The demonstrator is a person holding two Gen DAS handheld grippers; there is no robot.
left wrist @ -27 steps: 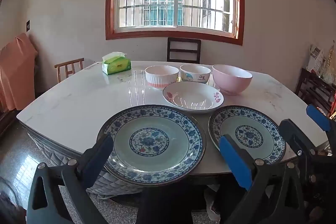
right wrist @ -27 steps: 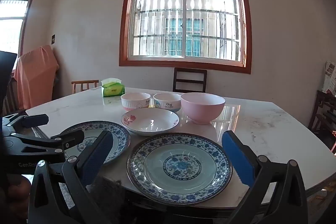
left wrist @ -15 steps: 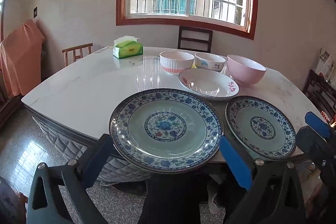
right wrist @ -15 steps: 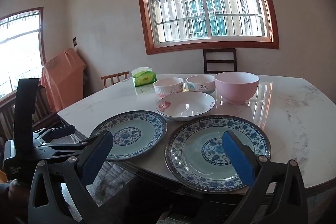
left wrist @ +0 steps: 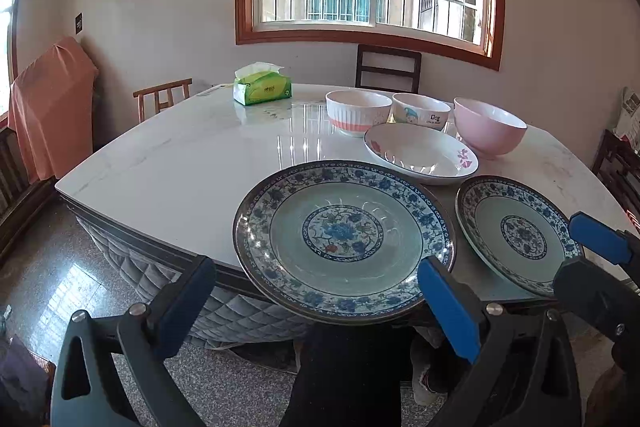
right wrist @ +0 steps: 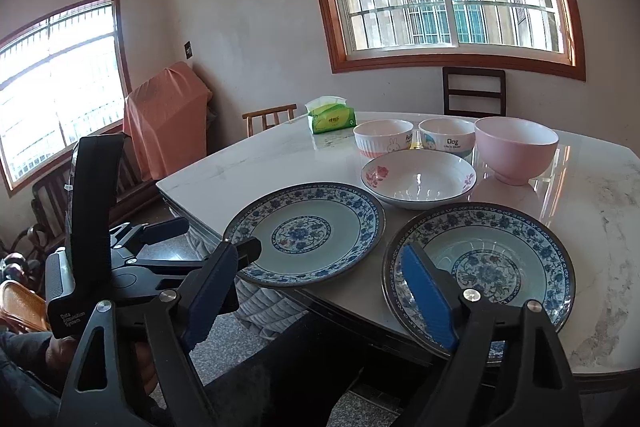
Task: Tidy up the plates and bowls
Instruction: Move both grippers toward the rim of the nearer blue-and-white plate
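Observation:
Two blue-patterned plates lie at the table's near edge, the left plate and the right plate. Behind them sit a white flowered dish, a ribbed white bowl, a cartoon bowl and a pink bowl. My left gripper hangs open just short of the left plate's near rim. My right gripper is open and empty, one finger in front of the right plate's rim.
The marble table has bare surface on its left half. A green tissue pack sits at the back. Wooden chairs stand around the table, and an orange-covered object is by the left wall. A person's dark legs show below.
Both views have swung left, so the dishes sit further right in them. The right gripper's jaws have narrowed, and one finger now overlaps the right plate's rim. The left plate looks closer.

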